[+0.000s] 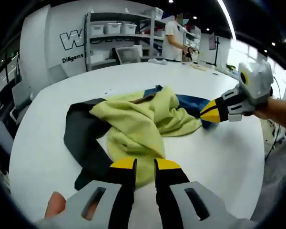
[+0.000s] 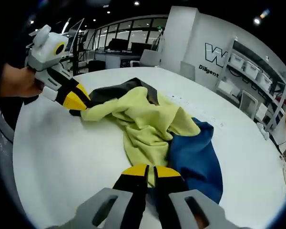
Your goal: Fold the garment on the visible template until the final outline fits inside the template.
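Centrally, crumpled garment on table, both grippers pinching opposite yellow edges, jaws pressed together.

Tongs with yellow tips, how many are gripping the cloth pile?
2: the left tongs pinch the yellow-green garment at its near edge; the right tongs pinch its far side, by the blue cloth.

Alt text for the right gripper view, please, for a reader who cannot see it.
A crumpled yellow-green cloth garment lies heaped on a round white table, over a blue fabric panel and a black fabric panel. The right gripper, yellow-tipped, is closed at the garment's near edge; the left gripper meets its far edge.
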A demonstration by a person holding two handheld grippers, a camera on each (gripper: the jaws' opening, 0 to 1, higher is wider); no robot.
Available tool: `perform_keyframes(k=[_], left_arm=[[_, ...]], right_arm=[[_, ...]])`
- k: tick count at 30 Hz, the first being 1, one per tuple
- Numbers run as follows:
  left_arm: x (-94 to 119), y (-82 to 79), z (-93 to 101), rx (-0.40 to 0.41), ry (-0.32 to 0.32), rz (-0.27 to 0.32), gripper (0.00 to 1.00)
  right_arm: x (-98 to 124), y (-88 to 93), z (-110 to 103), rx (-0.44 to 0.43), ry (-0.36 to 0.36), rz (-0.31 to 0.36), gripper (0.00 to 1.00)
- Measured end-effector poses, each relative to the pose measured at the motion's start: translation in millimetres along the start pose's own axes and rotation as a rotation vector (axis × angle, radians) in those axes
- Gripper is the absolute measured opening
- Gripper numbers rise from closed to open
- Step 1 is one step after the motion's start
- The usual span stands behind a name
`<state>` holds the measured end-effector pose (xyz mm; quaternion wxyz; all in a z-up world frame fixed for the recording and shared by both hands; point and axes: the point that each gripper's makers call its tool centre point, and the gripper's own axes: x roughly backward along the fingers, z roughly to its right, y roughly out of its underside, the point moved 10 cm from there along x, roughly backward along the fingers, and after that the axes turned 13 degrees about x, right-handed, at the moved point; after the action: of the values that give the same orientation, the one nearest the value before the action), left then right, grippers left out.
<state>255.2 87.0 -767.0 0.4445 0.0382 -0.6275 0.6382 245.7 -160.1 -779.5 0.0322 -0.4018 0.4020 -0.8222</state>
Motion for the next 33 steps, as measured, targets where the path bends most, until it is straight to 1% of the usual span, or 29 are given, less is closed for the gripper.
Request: perform_keyframes(k=[3,8,11,12,14,15,17,20,21,23,26,28,33], left_arm=[[-4.4,4.4,0.2,-0.015,-0.007,-0.008,0.15],[-11.4,12.1,-4.1,-0.009,-0.010,-0.035,0.19],[-14.4,16.9,-9.2,-0.015,-0.020,-0.048,0.20],[-15.3,17.9,-10.6,-0.014,-0.023,-0.054,0.20],[-15.8,18.5,-14.5,-0.012,-0.035,-0.050,0.20],[-16.0,18.2,-15.6,-0.008,-0.037,-0.046,0.21],[-15.9,17.6,-16.7,-0.007,-0.045,-0.046,0.21],[-16.0,18.5,-18.8,-0.022,-0.052,-0.044,0.20],[-15.9,19.0,-20.0,-0.016,-0.048,-0.039,0.19],[-15.0,20.5,-21.3,-0.012,-0.045,-0.029,0.19],[-12.8,21.2,-22.3,-0.009,-0.048,-0.030,0.18],[-11.3,22.4,-23.5,-0.005,-0.049,-0.028,0.15],[-8.8,22.8,-28.0,0.013,-0.052,-0.024,0.01]], right_arm=[[-4.1,4.6,-1.3,0.007,-0.007,-0.009,0.02],[-10.0,9.9,0.9,-0.004,-0.028,-0.016,0.07],[-11.7,9.7,0.4,0.016,-0.030,-0.016,0.10],[-13.4,10.1,0.9,0.009,-0.037,-0.015,0.11],[-16.9,12.2,-0.8,0.009,-0.044,-0.027,0.10],[-15.5,11.9,0.3,0.007,-0.038,-0.016,0.10],[-16.7,11.7,2.3,0.001,-0.033,-0.018,0.09],[-16.4,13.5,2.0,-0.001,-0.033,-0.027,0.01],[-16.1,14.4,2.1,-0.003,-0.030,-0.024,0.00],[-15.8,15.5,2.0,-0.005,-0.025,-0.020,0.00],[-15.5,16.1,2.2,-0.010,-0.022,-0.021,0.00],[-15.5,16.1,2.8,-0.003,-0.017,-0.024,0.00],[-15.1,15.8,1.4,0.002,-0.010,-0.026,0.00]])
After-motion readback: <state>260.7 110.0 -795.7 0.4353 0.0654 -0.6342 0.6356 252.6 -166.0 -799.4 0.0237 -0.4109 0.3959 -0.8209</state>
